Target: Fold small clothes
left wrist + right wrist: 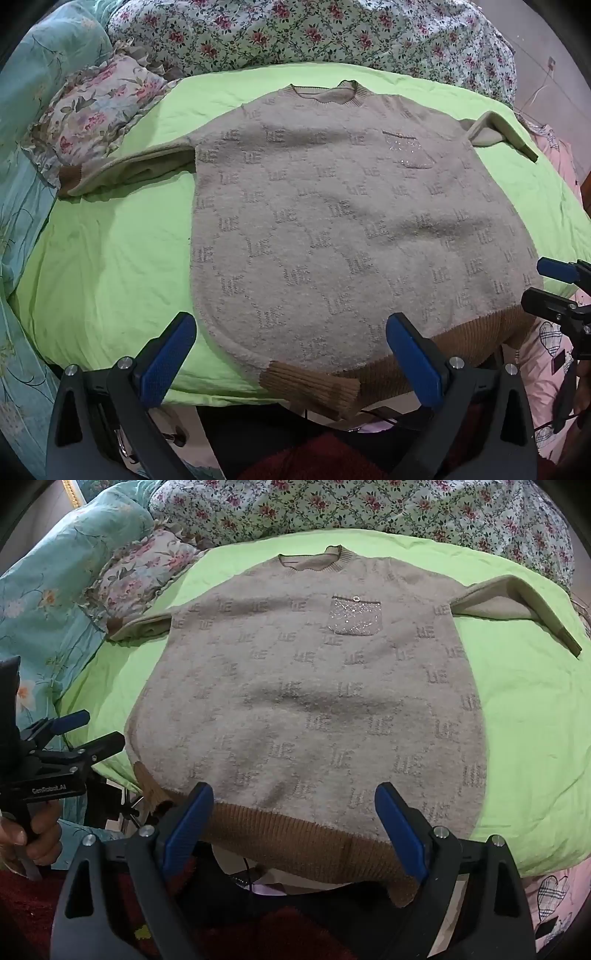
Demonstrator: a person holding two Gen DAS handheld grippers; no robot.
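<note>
- The sweater (306,701) is lying flat, face up, on the green sheet (524,709) of the bed, brown hem (295,834) hanging over the near edge, sleeves sticking out sideways.
- It's looking soft, thick and floppy, probably sagging when lifted, so I'm thinking grab the hem corners or a sleeve cuff (70,179).
- Left tongs (291,354) and right tongs (295,823) are both sitting apart, gripping nothing, just off the hem.
- Pillows (96,107) are crowding the far left; there's more open sheet on either side.

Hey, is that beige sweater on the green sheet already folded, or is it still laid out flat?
Spread flat, unfolded. The sweater lies front up on the green sheet, pocket showing, both sleeves out sideways.
</note>
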